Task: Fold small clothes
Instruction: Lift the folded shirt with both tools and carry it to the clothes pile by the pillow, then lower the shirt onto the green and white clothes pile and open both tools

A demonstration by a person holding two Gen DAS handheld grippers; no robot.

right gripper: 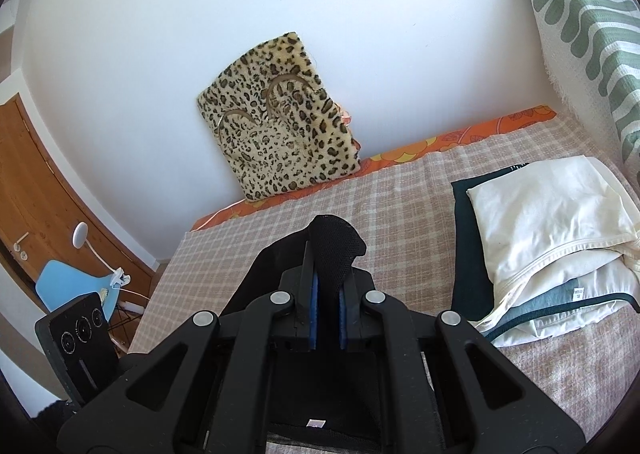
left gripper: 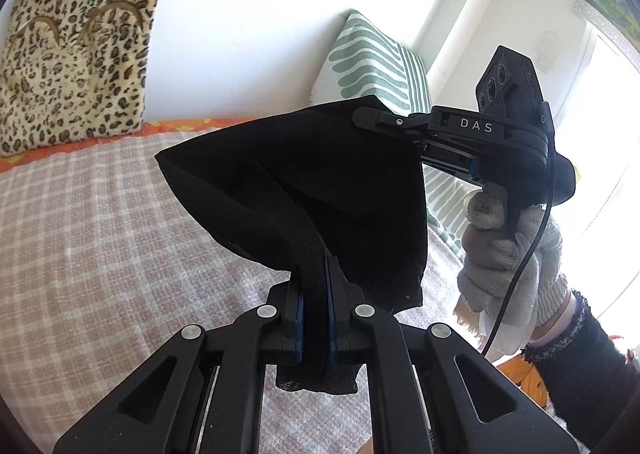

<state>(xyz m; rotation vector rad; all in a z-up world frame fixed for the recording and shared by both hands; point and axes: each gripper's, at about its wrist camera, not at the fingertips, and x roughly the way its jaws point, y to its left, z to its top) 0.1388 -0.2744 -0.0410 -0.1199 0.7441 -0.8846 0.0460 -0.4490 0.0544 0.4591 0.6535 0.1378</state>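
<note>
A small black garment [left gripper: 320, 182] hangs in the air above the checked bed cover [left gripper: 100, 246], held between both grippers. My left gripper [left gripper: 314, 274] is shut on its mesh waistband edge. My right gripper [left gripper: 372, 120] is shut on the garment's far upper corner; a gloved hand holds it. In the right wrist view the right gripper [right gripper: 328, 278] pinches a black mesh fold [right gripper: 334, 250], and the rest of the garment hangs below out of sight.
A pile of folded clothes, white [right gripper: 548, 222] over dark green [right gripper: 468, 254], lies on the bed at right. A leopard cushion [right gripper: 276, 118] and a green-patterned pillow [left gripper: 372, 62] lean on the walls. A blue chair [right gripper: 76, 286] and wooden door [right gripper: 28, 182] stand beyond the bed.
</note>
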